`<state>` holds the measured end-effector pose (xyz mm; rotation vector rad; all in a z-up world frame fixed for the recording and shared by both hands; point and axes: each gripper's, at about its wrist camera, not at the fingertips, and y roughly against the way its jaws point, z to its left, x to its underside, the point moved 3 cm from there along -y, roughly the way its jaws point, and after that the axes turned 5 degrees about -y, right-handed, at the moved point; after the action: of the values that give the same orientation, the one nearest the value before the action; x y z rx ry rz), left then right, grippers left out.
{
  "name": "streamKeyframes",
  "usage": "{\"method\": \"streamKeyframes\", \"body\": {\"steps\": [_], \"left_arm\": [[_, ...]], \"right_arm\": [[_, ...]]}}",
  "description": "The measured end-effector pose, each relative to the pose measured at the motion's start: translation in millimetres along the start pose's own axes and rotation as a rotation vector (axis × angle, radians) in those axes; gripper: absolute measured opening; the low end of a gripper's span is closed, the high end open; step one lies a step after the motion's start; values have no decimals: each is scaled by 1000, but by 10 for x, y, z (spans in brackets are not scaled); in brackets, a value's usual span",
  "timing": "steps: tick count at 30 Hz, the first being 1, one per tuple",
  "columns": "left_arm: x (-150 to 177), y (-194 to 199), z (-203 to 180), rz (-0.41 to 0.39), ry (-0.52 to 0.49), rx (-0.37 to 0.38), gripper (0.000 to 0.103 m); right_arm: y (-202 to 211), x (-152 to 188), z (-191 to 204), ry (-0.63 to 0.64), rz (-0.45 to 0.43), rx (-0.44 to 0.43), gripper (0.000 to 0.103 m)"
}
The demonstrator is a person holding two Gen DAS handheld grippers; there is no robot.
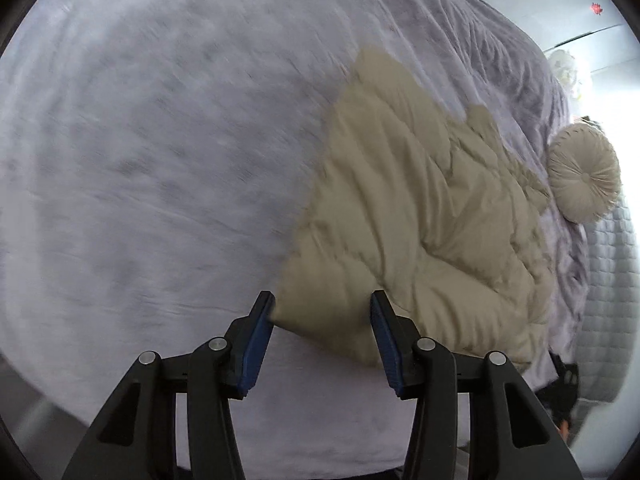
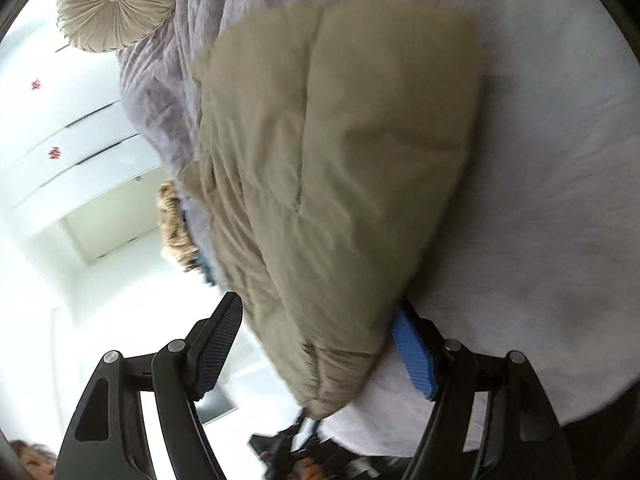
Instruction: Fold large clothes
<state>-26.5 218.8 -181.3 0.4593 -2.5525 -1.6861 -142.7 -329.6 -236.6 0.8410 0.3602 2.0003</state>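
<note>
Left wrist view: beige quilted puffer garment (image 1: pixel 420 216), soft, padded, stitched in channels, lying on the pale lilac plush bed cover (image 1: pixel 160 160). Its long axis runs from the lower centre of the frame toward the upper right. The near corner sits between the jaws of the left gripper (image 1: pixel 322 316); jaws spread, pads apart, one pad touching the corner, nothing clamped.

Right wrist view: the same garment (image 2: pixel 340 168) fills the centre, its hem drooping between the jaws of the right gripper (image 2: pixel 320 340); jaws wide, blue ribbed pad just beside the fabric, no grip.

Judgement: both grippers sit at near-edge corners, and closing where they stand seems the next step.

Also: round pleated beige cushion (image 1: pixel 584 178), upper left in the right wrist view (image 2: pixel 116 0).
</note>
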Motion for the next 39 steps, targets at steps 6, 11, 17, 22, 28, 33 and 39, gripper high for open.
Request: {"method": "streamKeyframes", "body": {"steps": [6, 11, 17, 22, 28, 33, 39], "left_arm": [[-188, 319, 36, -79, -8, -67, 50], [-274, 260, -253, -54, -117, -131, 50], [-296, 145, -576, -20, -201, -167, 51], [-268, 167, -758, -30, -261, -188, 92], [-271, 185, -768, -18, -288, -216, 92], [-326, 123, -697, -4, -289, -236, 92], [-363, 70, -664, 3, -318, -255, 92]], "right_arm": [[481, -82, 325, 103, -161, 169, 77], [714, -11, 801, 314, -255, 336, 77], [553, 398, 1337, 595, -271, 493, 77], [285, 699, 1424, 664, -178, 510, 77], [-106, 929, 1409, 717, -65, 587, 77], [-289, 1116, 1425, 789, -30, 601, 84], [-485, 1285, 1327, 813, 35, 613, 103]]}}
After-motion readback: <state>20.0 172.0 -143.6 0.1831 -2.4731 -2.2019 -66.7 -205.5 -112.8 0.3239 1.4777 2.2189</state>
